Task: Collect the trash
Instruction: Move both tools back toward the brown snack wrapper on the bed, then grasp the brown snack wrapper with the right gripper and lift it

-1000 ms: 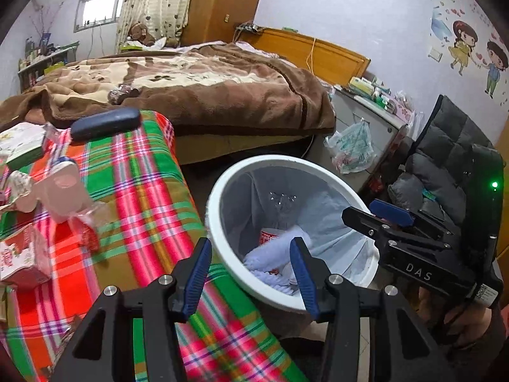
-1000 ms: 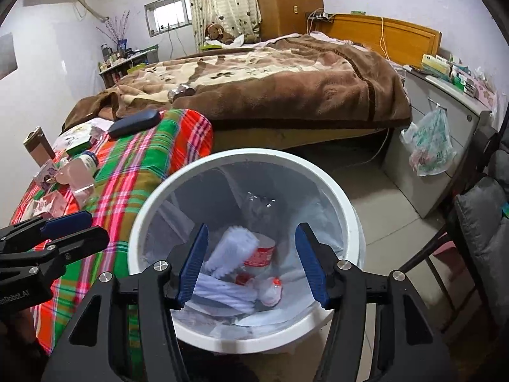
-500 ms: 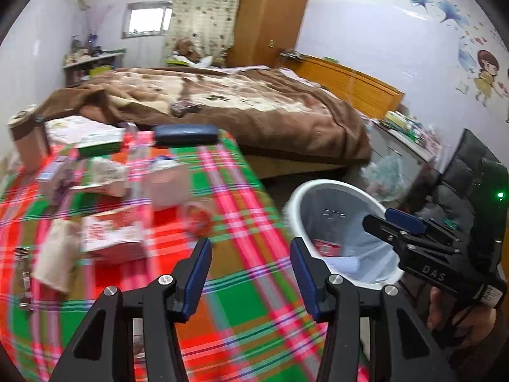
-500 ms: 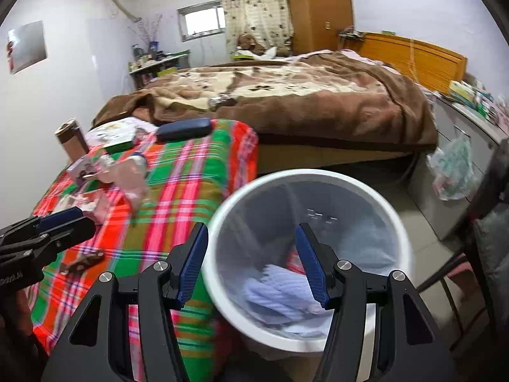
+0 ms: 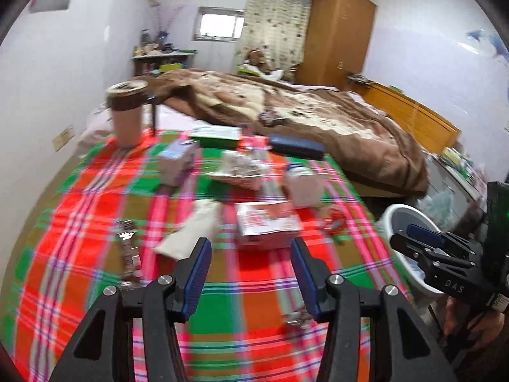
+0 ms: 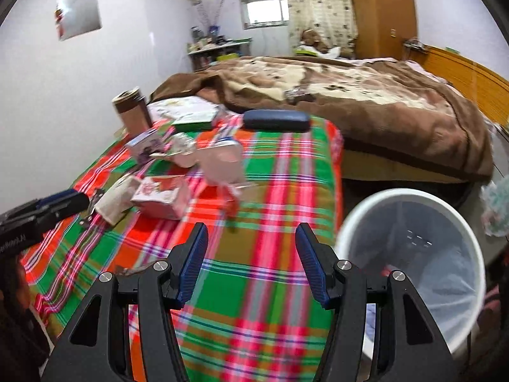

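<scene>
Brown-blanketed bed (image 5: 318,117) behind, filling the far half of both views. Plaid-clothed table (image 5: 222,299) in red, green and pink below both grippers. White trash bin (image 6: 410,248) with clear liner on the floor just beside the table's right edge, some trash low inside, mostly hidden by the right gripper's finger. Dark blue case (image 6: 276,120) at the table's far edge near the bed. Tall pink cup with brown lid (image 5: 127,111) at far left corner. Scattered trash mid-table: red-and-white carton (image 5: 267,224) lying flat, nearest the left gripper; crumpled whitish paper bag (image 5: 191,229) just left of it; pink lidded container (image 5: 303,184) behind; small purple-printed box (image 5: 176,162); crinkled clear wrapper (image 5: 241,168); dark snack wrapper (image 5: 128,251) at left; small red item (image 5: 334,222) to the right, blurred.

Left gripper (image 5: 251,273) above the near table, jaws wide apart, nothing between, touching nothing. Right gripper (image 6: 251,264) over the table's near right edge, jaws wide apart too, empty, bin just to its right. Motion blur throughout.
</scene>
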The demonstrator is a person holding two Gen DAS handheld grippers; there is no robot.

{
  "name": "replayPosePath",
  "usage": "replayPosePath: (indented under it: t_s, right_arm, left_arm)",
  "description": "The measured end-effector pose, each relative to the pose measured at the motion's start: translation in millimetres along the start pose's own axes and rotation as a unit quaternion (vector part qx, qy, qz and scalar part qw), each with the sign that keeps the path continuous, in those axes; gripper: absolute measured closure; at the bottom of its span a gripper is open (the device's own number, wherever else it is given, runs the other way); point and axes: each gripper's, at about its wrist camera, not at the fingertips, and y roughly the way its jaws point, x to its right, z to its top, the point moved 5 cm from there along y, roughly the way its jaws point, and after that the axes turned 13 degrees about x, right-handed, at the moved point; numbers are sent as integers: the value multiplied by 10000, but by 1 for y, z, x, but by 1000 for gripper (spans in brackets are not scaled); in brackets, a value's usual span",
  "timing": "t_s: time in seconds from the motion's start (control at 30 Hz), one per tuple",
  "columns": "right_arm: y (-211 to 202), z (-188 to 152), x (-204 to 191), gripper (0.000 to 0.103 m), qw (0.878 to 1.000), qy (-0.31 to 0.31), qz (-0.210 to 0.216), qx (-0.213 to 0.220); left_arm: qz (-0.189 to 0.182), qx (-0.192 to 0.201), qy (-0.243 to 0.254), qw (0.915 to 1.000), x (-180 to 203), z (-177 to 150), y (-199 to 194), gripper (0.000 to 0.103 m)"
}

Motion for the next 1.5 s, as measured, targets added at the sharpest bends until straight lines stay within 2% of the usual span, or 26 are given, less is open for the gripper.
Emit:
replayPosePath:
  t_s: [0.37,0.47,0.77,1.0,1.07,1.3,1.37,1.5]
  right_arm:
    - [16,-21,-35,44,9988,-100,174,-454]
    - [15,-29,-45,44,9986,-22,126,-516]
    - [27,-42,-77,44,9959,125,380,-816]
    - [37,-48,-99,45,9949,-34,449,-905]
    - [38,-51,-99,53,9949,-83,386,-931]
    - [35,-54,-90,56,9952,-100,178,-959]
    - [35,-55,-86,63,9949,-111,97,-993]
    - [37,-56,-83,68,9948,-106,35,-1014]
  left_arm:
    - [548,-254,-312,9977,-77,-23,4,49]
    - [542,-314,-404,9972,-86,-29,8,49]
    - [520,-563,-579,9954,-109,-41,16,49]
    - [581,-575,-527,9953,-116,-37,22,49]
    - [562,-565,-497,9956,-116,-34,25,49]
    - [520,-645,-479,9954,-119,-31,37,49]
    - [522,-678,-490,9951,-120,-31,42,49]
    - [518,-712,-511,9948,-122,-32,49,49]
